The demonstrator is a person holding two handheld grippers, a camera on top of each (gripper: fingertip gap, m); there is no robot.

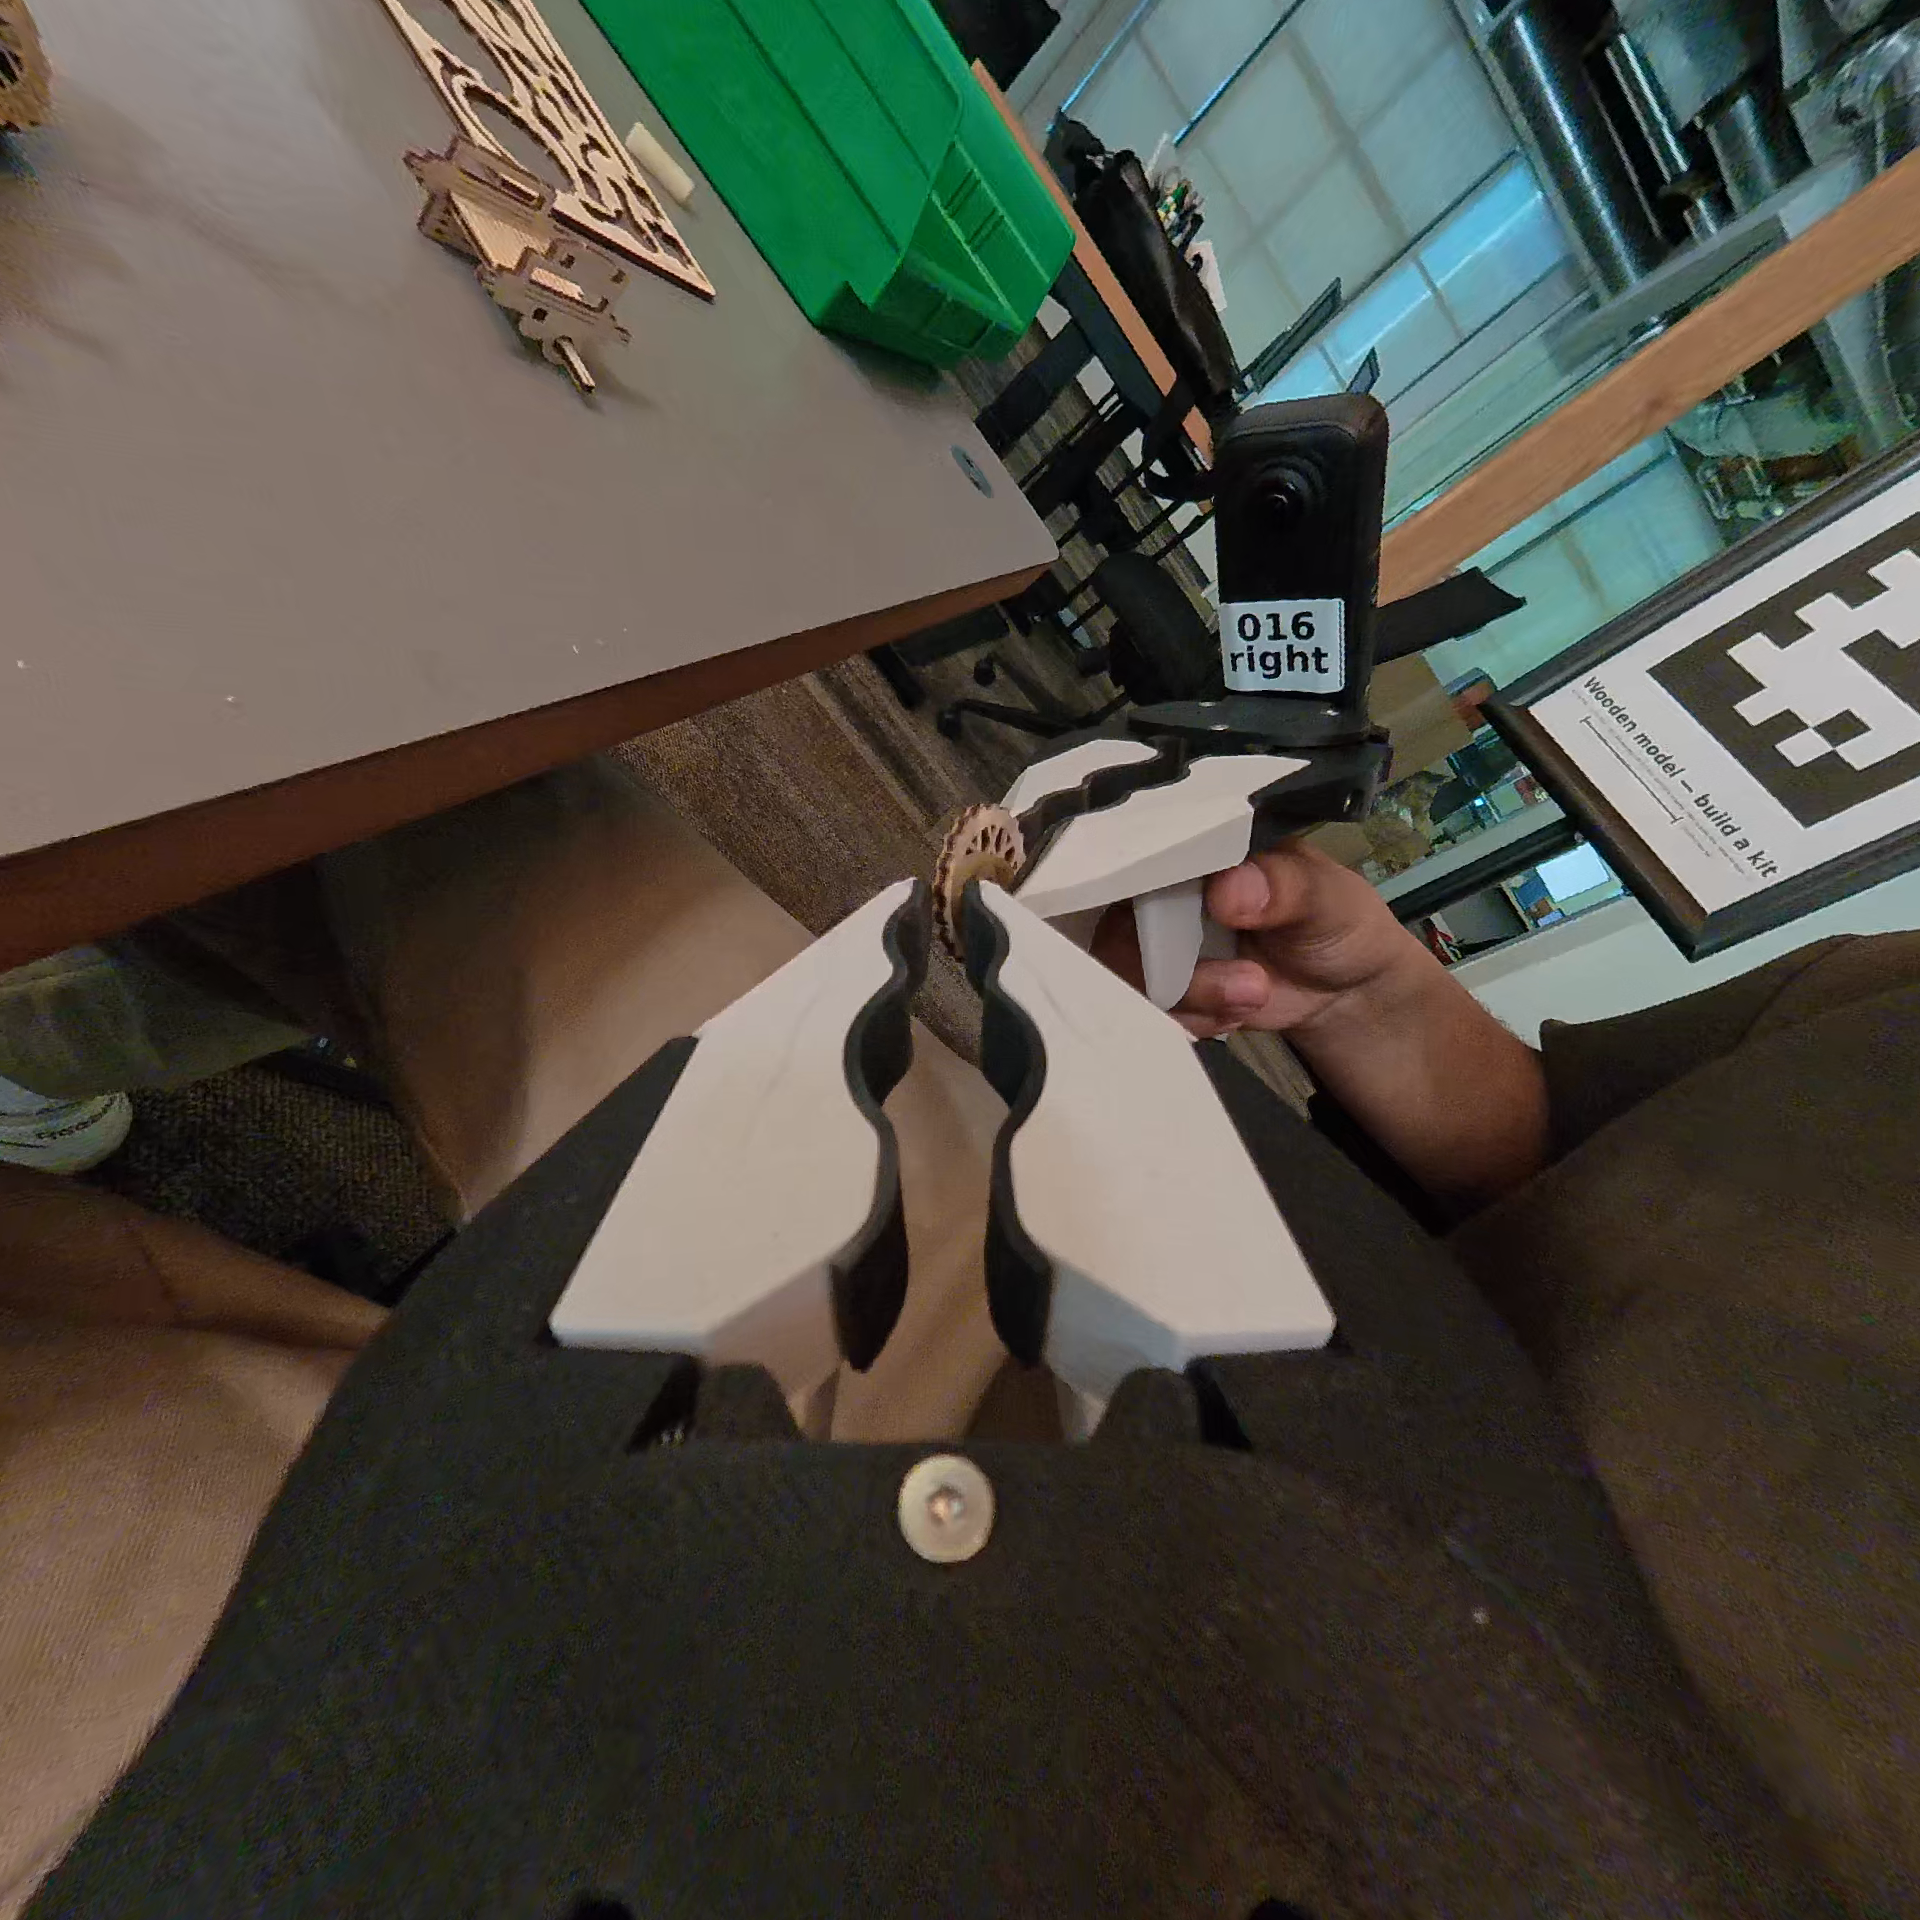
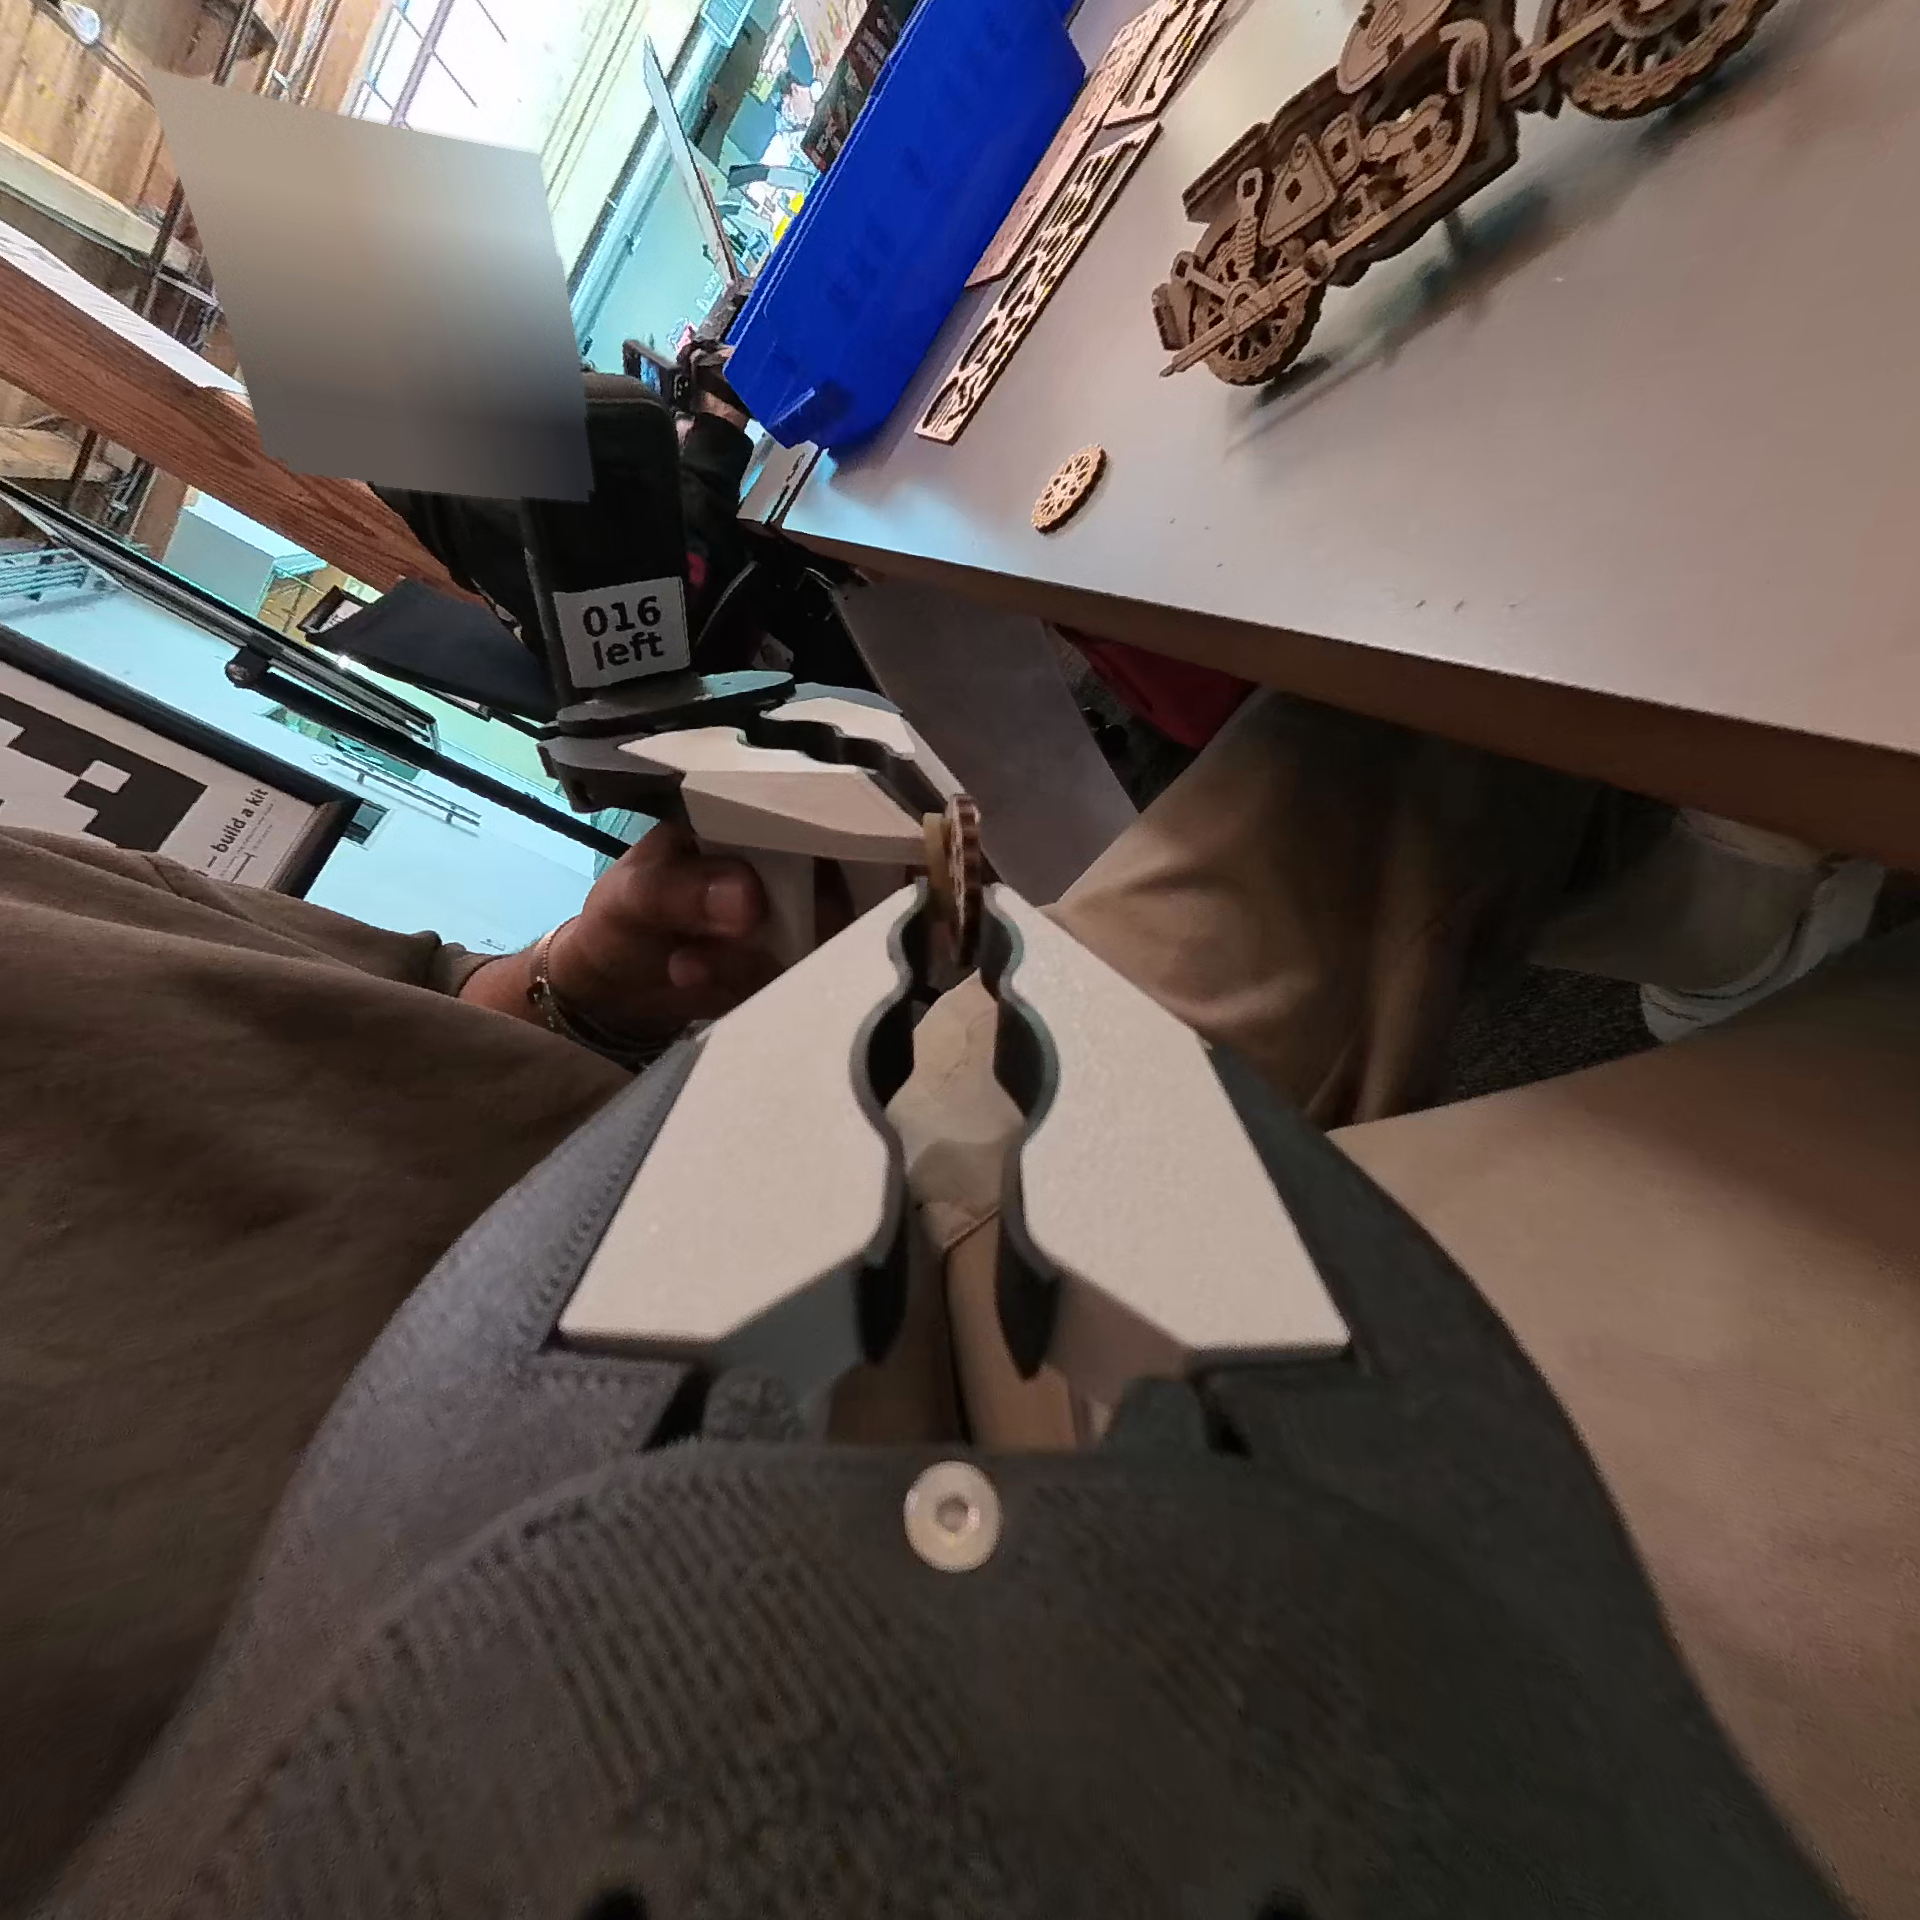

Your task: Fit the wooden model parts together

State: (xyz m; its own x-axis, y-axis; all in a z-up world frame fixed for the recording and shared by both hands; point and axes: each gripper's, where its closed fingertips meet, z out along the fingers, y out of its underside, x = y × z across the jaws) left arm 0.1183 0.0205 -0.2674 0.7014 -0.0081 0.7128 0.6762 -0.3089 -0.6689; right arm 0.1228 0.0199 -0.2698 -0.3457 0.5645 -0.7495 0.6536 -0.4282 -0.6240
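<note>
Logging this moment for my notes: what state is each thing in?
Left gripper: shut on wooden gear.
Right gripper: shut on wooden gear.
Wooden gear: held off the table, pinched by both.
Spare gear: flat on table.
Wooden motorcycle: assembled, standing upright.
Green bin: on table.

We are standing in a workshop-like makerspace: around the grey table (image 2: 1558, 436) sit a blue bin (image 2: 904, 208), laser-cut wooden sheets (image 1: 551, 135), and behind it glazed partitions (image 1: 1299, 239) and metal ducts (image 1: 1662, 125).
</note>
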